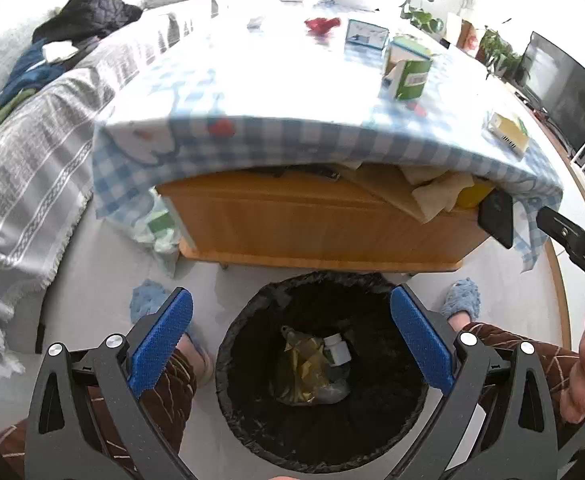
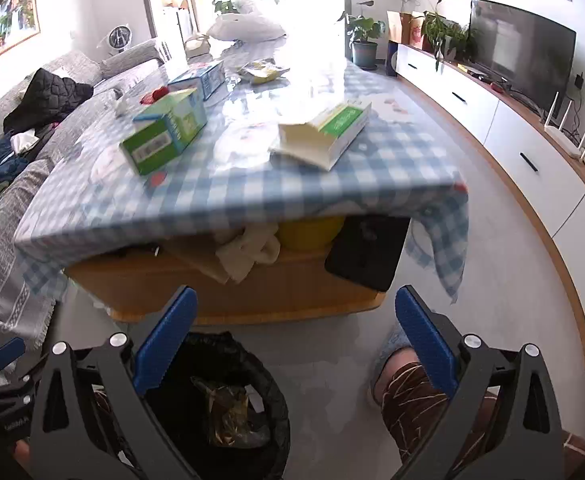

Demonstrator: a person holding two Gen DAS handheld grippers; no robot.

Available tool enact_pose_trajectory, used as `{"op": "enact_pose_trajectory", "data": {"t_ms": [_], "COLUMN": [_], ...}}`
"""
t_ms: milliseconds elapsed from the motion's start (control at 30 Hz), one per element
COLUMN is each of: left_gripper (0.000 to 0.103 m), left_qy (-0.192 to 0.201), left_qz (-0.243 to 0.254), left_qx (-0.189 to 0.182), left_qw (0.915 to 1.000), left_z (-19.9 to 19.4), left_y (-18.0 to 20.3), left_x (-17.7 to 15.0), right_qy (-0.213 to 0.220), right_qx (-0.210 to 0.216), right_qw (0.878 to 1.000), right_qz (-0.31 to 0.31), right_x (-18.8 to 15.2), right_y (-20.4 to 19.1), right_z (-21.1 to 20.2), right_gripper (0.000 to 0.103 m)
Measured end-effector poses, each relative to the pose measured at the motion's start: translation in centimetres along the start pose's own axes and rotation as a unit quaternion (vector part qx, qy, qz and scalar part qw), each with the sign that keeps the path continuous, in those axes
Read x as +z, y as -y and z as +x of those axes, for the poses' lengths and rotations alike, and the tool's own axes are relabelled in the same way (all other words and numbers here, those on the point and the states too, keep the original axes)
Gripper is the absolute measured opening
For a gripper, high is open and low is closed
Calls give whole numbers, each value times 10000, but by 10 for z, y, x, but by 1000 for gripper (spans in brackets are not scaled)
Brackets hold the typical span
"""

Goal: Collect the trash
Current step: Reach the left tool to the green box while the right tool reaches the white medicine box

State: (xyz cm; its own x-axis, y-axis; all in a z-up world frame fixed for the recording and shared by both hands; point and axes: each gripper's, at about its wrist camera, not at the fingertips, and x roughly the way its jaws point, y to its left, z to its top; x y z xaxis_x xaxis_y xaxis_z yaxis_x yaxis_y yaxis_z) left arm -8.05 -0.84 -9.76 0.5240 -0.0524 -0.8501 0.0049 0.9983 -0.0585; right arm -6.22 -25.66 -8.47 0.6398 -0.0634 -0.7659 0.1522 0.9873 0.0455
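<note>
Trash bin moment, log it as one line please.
left gripper: open, empty, over trash bin | right gripper: open, empty | bin: yellowish bag inside | boxes on table

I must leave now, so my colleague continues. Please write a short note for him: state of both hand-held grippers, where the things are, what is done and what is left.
Left hand-held gripper: open, empty, above the trash bin.
Right hand-held gripper: open, empty, facing the table.
Done: a yellowish bag and a small white item lie in the bin.
Left: on the table, a green box, an opened flat box, a blue box and a red wrapper.
</note>
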Motion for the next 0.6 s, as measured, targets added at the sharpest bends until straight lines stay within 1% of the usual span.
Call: {"op": "enact_pose_trajectory", "data": {"t_ms": [167, 267, 400, 500, 600], "left_gripper": [97, 97, 97, 97, 97], "left_qy": [43, 51, 187, 154, 273], "left_qz": [174, 235, 396, 371, 452], "left_qx": [-103, -184, -209, -325, -237], "left_qw": [9998, 9995, 9988, 9987, 9983], "left_z": [-4, -3, -7, -5, -4], "left_y": [17, 28, 40, 44, 52], "left_x": [24, 40, 65, 84, 104], "right_qy": [-26, -99, -117, -110, -131], "right_qx": [-111, -91, -126, -223, -262], "right_qw": [9999, 9999, 9997, 9994, 9992], "right_qz": [-22, 48, 188, 241, 275], "right_x": [29, 46, 70, 86, 103], "right_y": [3, 6, 16, 23, 28], "right_z": [2, 6, 9, 14, 22], "right_gripper": [95, 95, 95, 95, 95]}}
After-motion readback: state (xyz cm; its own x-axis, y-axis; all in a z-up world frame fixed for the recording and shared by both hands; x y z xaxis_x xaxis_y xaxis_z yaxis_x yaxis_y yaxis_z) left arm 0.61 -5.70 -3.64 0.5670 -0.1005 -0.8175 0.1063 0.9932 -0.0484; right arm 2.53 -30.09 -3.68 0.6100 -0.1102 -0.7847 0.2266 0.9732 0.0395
